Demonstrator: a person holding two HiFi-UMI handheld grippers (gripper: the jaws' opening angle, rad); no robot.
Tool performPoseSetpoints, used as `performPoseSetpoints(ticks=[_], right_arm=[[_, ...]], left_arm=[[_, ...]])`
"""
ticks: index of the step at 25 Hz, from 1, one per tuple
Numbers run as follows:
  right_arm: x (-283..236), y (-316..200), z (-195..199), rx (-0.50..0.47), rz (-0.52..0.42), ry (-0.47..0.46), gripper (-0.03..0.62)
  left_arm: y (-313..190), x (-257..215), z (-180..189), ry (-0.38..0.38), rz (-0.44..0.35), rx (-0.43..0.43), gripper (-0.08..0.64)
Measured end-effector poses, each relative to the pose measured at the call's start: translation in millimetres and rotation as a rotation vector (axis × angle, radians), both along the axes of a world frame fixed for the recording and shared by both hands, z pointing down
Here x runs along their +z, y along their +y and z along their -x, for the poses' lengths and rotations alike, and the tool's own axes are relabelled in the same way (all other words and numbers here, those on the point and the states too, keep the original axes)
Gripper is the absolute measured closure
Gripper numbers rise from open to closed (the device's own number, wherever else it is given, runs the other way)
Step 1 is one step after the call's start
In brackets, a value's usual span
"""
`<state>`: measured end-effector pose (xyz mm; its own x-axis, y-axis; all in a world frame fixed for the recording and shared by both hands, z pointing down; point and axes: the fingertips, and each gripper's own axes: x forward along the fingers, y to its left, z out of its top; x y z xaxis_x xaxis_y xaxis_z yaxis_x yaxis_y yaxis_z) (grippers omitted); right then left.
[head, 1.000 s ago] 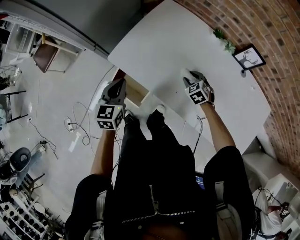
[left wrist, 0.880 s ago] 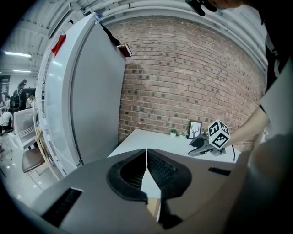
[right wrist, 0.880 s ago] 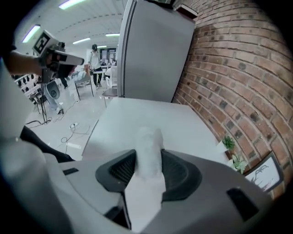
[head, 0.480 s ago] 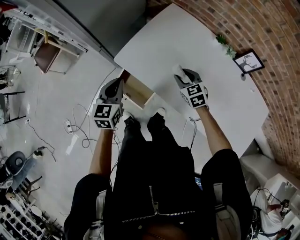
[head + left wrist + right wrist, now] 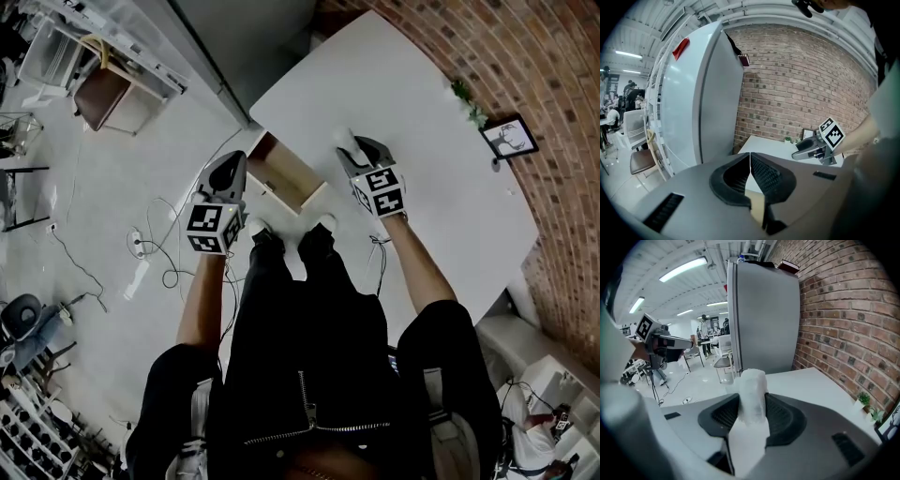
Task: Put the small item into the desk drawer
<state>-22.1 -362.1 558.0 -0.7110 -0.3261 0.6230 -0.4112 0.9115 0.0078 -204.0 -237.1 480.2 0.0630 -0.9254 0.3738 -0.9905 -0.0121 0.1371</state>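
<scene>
The small white frosted block is clamped between the part-open jaws of the right hand-held gripper. Its long axis pokes past the tips, above the white counter. The open pale wooden drawer lies just to its left, between both hands. The left hand-held gripper is closed and empty.

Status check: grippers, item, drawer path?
Left gripper shut, empty, beside open drawer. Right gripper shut on white item, above desk by drawer. Drawer mouth unobstructed.
</scene>
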Motion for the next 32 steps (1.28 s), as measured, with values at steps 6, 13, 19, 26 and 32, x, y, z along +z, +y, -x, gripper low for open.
performPoseSetpoints(ticks=[6,13,19,26,32], right_arm=[[9.2,21.1,39.4,-0.033,0.027,-0.008,0.422],[20.3,45.3,76.1,-0.088,0.055,-0.002,0.422],[31.0,62.5,94.8,-0.123,0.044,0.03,0.422],[53.4,77.8,98.7,-0.144,0.078,0.058,0.422],[78.0,91.6,98.0,-0.152,0.125,0.08,0.422]], left_arm=[[18.7,8.4,29.2,0.005,0.013,-0.037,0.538],[39.8,21.3,55.4,0.015,0.033,-0.079,0.538],[56.1,30.3,70.9,0.032,0.045,-0.098,0.538],[61.0,44.2,75.1,0.045,0.07,-0.109,0.538],[67.1,61.6,76.3,0.06,0.096,-0.112,0.538]])
